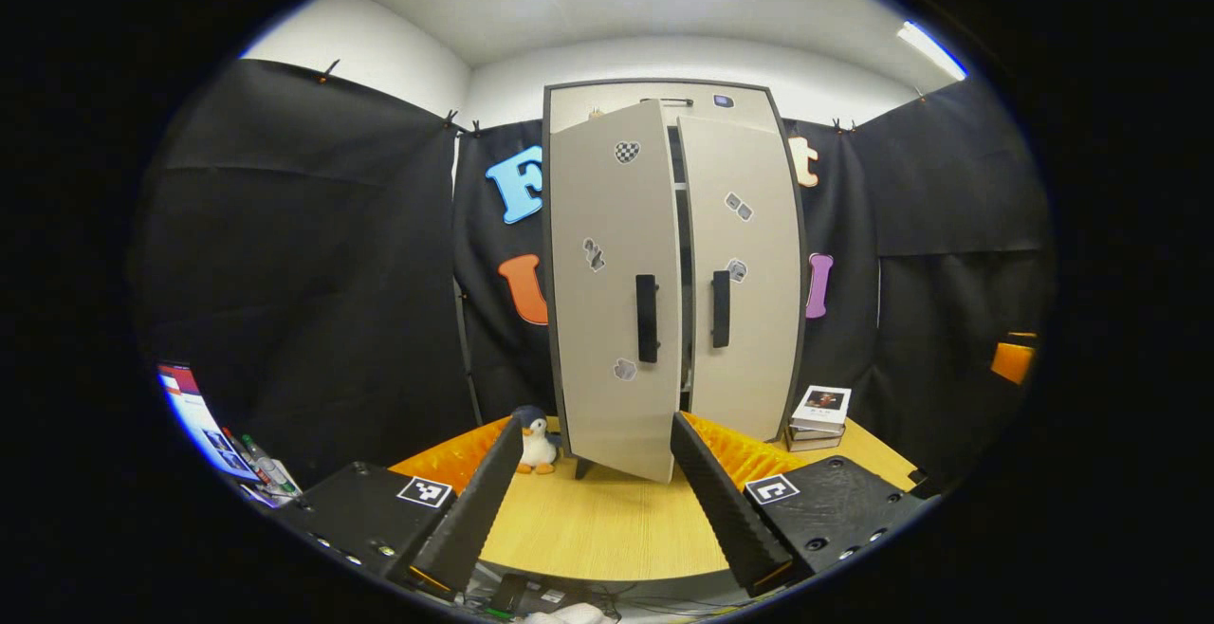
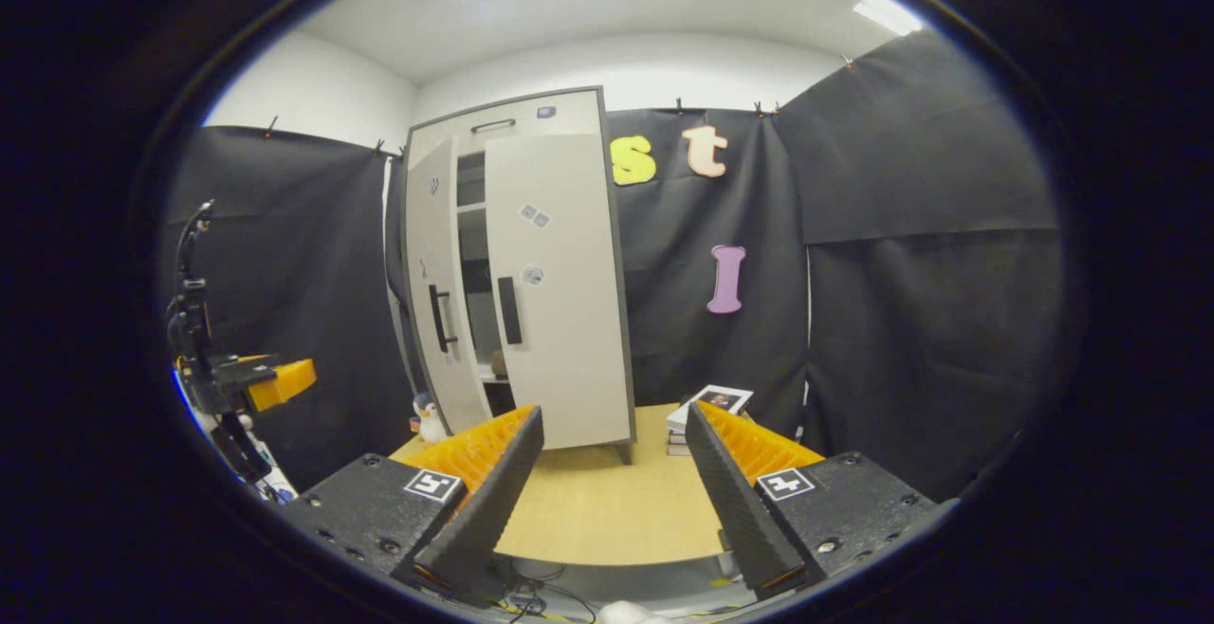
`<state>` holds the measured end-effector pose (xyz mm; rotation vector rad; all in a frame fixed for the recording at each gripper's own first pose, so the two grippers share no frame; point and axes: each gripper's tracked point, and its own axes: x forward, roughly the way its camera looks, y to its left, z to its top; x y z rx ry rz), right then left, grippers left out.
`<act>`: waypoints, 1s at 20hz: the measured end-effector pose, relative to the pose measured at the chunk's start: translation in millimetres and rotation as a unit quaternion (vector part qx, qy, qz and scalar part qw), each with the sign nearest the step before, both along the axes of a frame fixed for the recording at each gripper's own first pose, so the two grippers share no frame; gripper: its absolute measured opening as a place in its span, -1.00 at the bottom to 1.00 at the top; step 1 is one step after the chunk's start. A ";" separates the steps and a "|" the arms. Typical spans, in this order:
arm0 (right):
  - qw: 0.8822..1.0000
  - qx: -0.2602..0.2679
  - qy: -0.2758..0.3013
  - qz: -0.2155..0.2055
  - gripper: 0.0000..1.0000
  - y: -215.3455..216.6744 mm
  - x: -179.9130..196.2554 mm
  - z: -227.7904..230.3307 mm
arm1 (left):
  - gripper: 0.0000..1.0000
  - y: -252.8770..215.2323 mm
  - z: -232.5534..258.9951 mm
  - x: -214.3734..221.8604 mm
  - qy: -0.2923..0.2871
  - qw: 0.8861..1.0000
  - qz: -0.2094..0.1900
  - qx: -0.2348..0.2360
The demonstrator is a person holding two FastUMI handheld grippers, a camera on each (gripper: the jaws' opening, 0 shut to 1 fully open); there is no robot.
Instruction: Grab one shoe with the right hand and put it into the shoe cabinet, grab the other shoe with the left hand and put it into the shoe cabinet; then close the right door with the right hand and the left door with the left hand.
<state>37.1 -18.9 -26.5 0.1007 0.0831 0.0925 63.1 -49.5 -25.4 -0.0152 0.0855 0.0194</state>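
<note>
The grey shoe cabinet (image 1: 664, 98) stands upright on the wooden table (image 1: 607, 529), straight ahead in the left gripper view. Its left door (image 1: 607, 302) hangs ajar towards me. Its right door (image 1: 749, 321) is almost flush, with a narrow dark gap between them. Each door has a black vertical handle (image 1: 647, 318). My left gripper (image 1: 597, 425) is open and empty, a short way in front of the left door's lower edge. In the right gripper view the cabinet (image 2: 517, 121) stands left of centre. A small brownish thing (image 2: 498, 360) sits on a shelf in the gap. My right gripper (image 2: 615, 411) is open and empty.
A penguin plush (image 1: 537, 444) sits at the cabinet's left foot and a stack of books (image 1: 820, 415) at its right. A screen and pens (image 1: 237, 449) lie at the far left. An orange and black part of the other gripper (image 2: 256, 379) shows at the left of the right gripper view.
</note>
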 end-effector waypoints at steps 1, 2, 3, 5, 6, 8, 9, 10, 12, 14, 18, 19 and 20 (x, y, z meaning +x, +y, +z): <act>1.000 -0.003 0.002 0.003 0.97 -2.3 -2.5 -1.5 | 0.92 -2.4 -0.5 -14.8 0.000 1.000 0.004 0.001; 1.000 -0.007 0.005 0.006 0.96 -4.5 -5.3 -4.4 | 0.92 -4.0 -2.5 -27.3 0.000 1.000 0.009 0.004; 1.000 -0.011 0.006 0.008 0.96 -7.7 -8.4 -5.8 | 0.92 -6.6 -5.1 -38.2 0.003 1.000 0.014 0.005; 1.000 -0.019 0.002 0.012 0.96 -13.6 -15.8 -5.2 | 0.92 -14.8 -9.5 -60.8 0.008 1.000 0.019 -0.001; 1.000 -0.022 -0.001 0.014 0.96 -15.4 -19.5 -6.2 | 1.00 -18.0 -9.6 -69.8 0.009 1.000 0.022 -0.003; 1.000 -0.023 -0.004 0.019 0.96 -17.4 -26.1 -7.5 | 0.92 -23.4 -11.1 -85.3 0.013 1.000 0.027 -0.006; 1.000 -0.022 -0.003 0.022 0.97 -17.6 -28.9 -8.7 | 0.93 -26.0 -10.3 -90.7 0.013 0.999 0.028 -0.007; 1.000 -0.022 -0.001 0.023 0.96 -16.9 -32.2 -9.9 | 0.93 -26.6 -9.0 -94.1 0.013 0.999 0.029 -0.007; 1.000 -0.020 -0.004 0.019 0.96 -17.7 -37.1 -5.2 | 0.93 -28.0 -2.7 -99.6 0.008 1.000 0.026 -0.005; 1.000 -0.022 -0.012 0.014 0.97 -12.1 -40.7 0.6 | 0.92 -28.0 0.3 -98.9 0.007 1.000 0.016 -0.012; 0.999 -0.029 -0.028 0.008 0.96 12.5 -47.2 12.8 | 1.00 -15.7 3.0 -91.7 0.001 1.000 -0.003 -0.008; 0.999 -0.032 -0.027 0.004 0.96 17.5 -47.9 13.2 | 0.92 -10.4 3.2 -89.5 0.001 1.000 -0.003 -0.001; 0.999 -0.032 -0.025 0.000 0.96 20.2 -49.2 10.0 | 0.92 -5.8 2.4 -88.7 0.003 1.000 -0.007 -0.001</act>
